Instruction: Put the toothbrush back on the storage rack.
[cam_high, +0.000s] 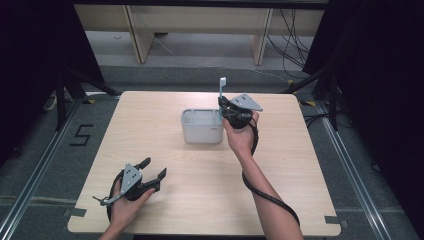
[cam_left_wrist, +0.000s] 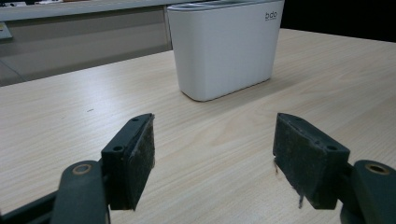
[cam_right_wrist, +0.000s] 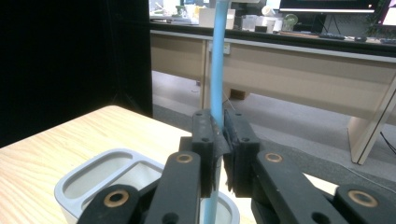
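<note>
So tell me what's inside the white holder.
The white holder has empty compartments at its near side. The blue toothbrush, clamped by the right gripper, dips into one; its lower end is hidden.

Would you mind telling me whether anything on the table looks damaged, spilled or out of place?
Nothing is spilled or askew. The white holder stands upright on the table, and the right gripper clamps a blue toothbrush upright above it. The one oddity: the left gripper's pads look frayed at the edges.
</note>
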